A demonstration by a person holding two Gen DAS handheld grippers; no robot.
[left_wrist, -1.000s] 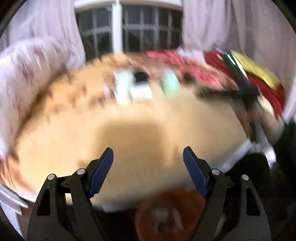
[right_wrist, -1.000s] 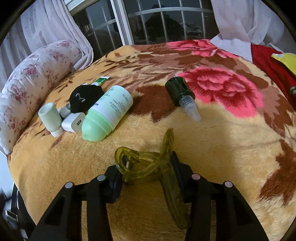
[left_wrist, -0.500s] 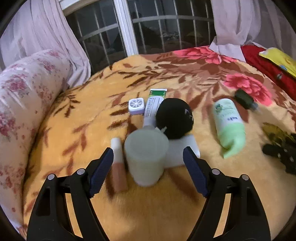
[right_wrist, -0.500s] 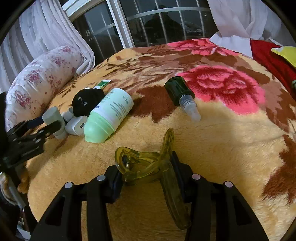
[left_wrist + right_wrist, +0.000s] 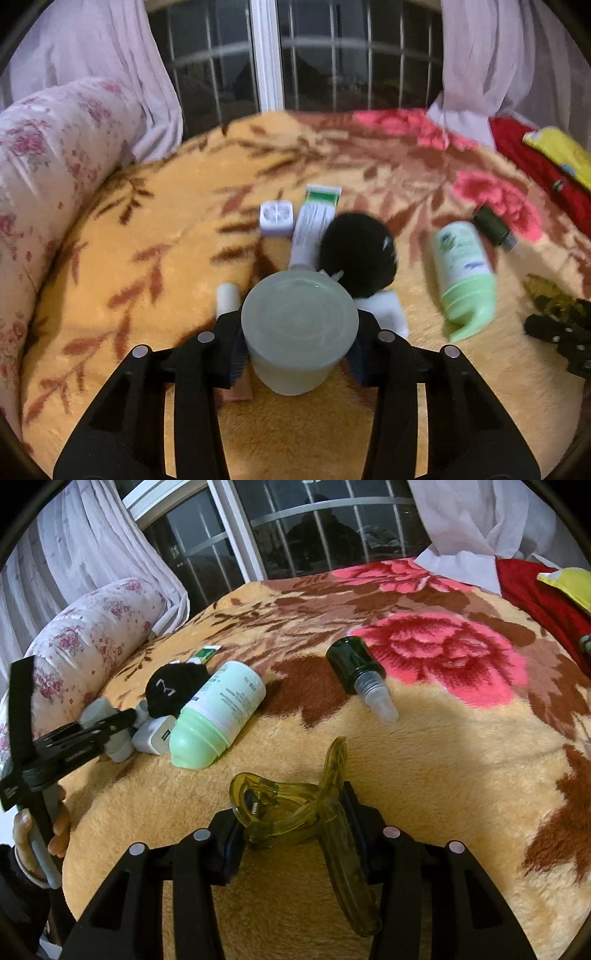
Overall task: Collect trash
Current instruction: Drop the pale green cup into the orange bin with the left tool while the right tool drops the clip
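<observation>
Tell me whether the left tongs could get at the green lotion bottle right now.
Probably not: the left tongs, whose jaws have just been closing, are already clamped on the pale jar. The green lotion bottle itself lies unobstructed to their right.

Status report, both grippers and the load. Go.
Left gripper just closed onto the pale jar. Right gripper shut on the yellow-green hair clip. Black pouch and white charger crowd the jar.

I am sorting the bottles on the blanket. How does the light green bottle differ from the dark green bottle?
The light green bottle is bigger and pale, with a white printed label; the dark green bottle is smaller, nearly black, with no label in view. The light green bottle touches the white charger; the dark green bottle lies alone, with a clear cap. Both lie on their sides on the blanket.
</observation>
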